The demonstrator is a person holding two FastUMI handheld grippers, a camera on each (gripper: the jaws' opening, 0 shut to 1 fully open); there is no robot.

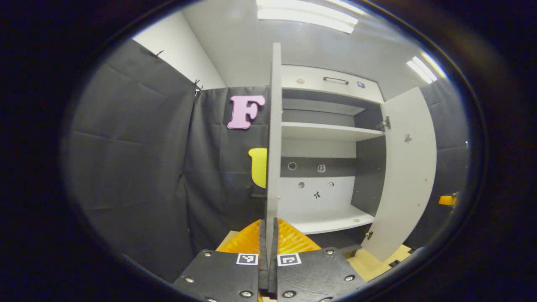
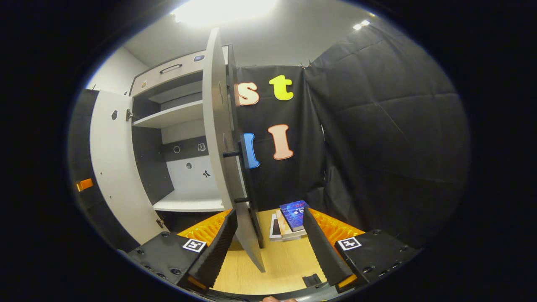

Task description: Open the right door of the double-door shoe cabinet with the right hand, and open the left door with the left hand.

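Observation:
The white shoe cabinet [image 1: 327,132] stands with both doors swung out. In the left gripper view the left door [image 1: 273,138] is seen edge-on, and my left gripper [image 1: 268,222] is shut on its lower edge. Farther right hangs the right door [image 1: 409,167], wide open, with an orange bit of the right gripper [image 1: 448,200] past it. In the right gripper view the right door [image 2: 218,126] is edge-on with its black bar handle [image 2: 245,176] facing right. My right gripper [image 2: 269,214] is open, and the door's bottom corner hangs between its fingers untouched. The left door [image 2: 113,167] stands open at the left.
Inside the cabinet are a white upper shelf [image 1: 327,131] and a bottom shelf [image 1: 331,220]. A drawer with a handle [image 1: 335,79] runs across the top. A stack of books [image 2: 291,220] lies on the wooden floor [image 2: 277,264] beside the right door. Black cloth walls close in both sides.

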